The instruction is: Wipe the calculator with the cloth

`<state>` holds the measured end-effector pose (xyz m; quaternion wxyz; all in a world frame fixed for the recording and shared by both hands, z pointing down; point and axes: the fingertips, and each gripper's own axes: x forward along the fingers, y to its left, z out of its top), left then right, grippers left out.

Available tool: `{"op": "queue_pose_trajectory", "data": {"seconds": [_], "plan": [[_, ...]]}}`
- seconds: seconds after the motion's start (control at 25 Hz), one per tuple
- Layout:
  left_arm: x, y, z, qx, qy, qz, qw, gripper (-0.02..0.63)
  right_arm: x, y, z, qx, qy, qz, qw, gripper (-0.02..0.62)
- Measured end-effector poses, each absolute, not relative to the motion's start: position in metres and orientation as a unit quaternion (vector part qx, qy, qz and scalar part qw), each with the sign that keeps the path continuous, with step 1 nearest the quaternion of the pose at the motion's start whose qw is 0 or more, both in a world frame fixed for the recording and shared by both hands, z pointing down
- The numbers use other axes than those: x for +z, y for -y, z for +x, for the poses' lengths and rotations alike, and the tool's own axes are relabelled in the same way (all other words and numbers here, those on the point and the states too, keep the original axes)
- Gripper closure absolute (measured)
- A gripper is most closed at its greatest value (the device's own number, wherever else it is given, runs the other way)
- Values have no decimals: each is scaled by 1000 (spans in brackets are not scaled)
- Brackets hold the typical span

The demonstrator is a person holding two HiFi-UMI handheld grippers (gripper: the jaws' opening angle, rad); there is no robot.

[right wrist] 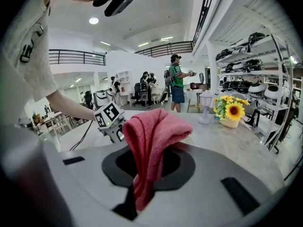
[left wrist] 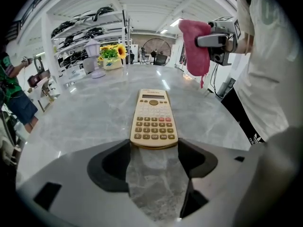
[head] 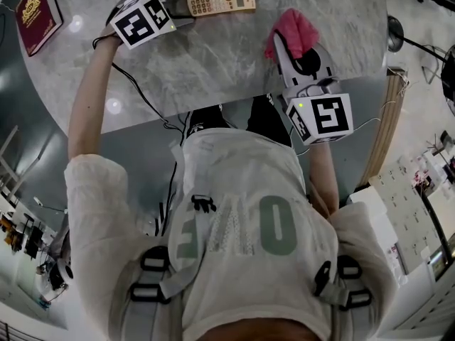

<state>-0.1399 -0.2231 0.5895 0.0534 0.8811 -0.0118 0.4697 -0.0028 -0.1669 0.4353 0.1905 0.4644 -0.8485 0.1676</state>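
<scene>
Pink cloth [right wrist: 152,136] clamped in right gripper [right wrist: 147,163]; left gripper [left wrist: 154,149] gapes astride calculator [left wrist: 153,119], perhaps touching; red book [head: 37,13] aside.

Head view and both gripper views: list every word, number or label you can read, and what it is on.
"ONE": large letters on the person's shirt, upside down in the head view; the middle letter is creased, so this is the likely reading.
Calculator: key and brand print too small to read.
Red booklet: gold print too blurred to read.
</scene>
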Motion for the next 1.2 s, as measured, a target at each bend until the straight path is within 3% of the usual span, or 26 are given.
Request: {"op": "queue_pose_trajectory", "data": {"seconds": [0.4, 0.84, 1.2], "plan": [[591, 226, -141, 470, 15, 881, 51, 281, 442, 185, -11, 130, 859, 440, 229, 540], [590, 223, -140, 469, 10, 882, 51, 282, 438, 276, -21, -193, 811, 262, 487, 540], [593, 226, -141, 470, 11, 881, 48, 282, 494, 284, -45, -277, 754, 123, 583, 541]]}}
